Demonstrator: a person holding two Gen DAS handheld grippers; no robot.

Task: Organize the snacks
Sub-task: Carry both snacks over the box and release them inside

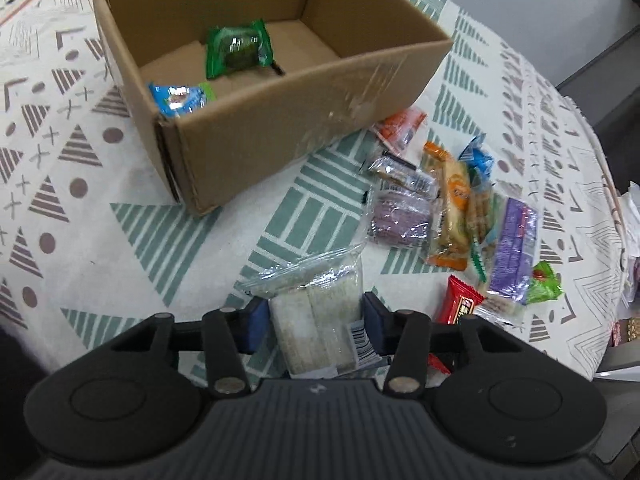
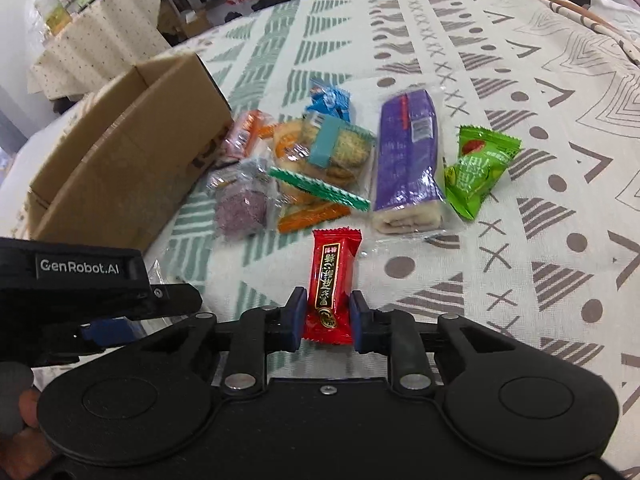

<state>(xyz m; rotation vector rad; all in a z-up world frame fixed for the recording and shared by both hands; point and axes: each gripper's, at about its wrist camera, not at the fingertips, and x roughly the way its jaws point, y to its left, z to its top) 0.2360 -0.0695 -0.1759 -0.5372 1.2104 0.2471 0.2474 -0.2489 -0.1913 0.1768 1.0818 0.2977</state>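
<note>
My left gripper [image 1: 316, 316] is shut on a clear pack of pale rice crackers [image 1: 316, 320], held above the cloth just in front of the open cardboard box [image 1: 304, 116]. The box holds a green snack [image 1: 238, 50] and a blue snack [image 1: 180, 98]. My right gripper [image 2: 326, 316] is shut on a red candy bar [image 2: 334, 280], low over the table. A pile of loose snacks [image 2: 304, 164] lies beyond it, with a purple roll cake pack [image 2: 404, 152] and a green candy [image 2: 476, 168]. The box's side [image 2: 120, 176] also shows at the left in the right wrist view.
The left gripper body [image 2: 72, 280] sits at the left edge of the right wrist view. The patterned tablecloth [image 2: 540, 240] covers a round table. The snack pile [image 1: 452, 204] lies right of the box in the left wrist view. A side table with bottles [image 2: 80, 20] stands far behind.
</note>
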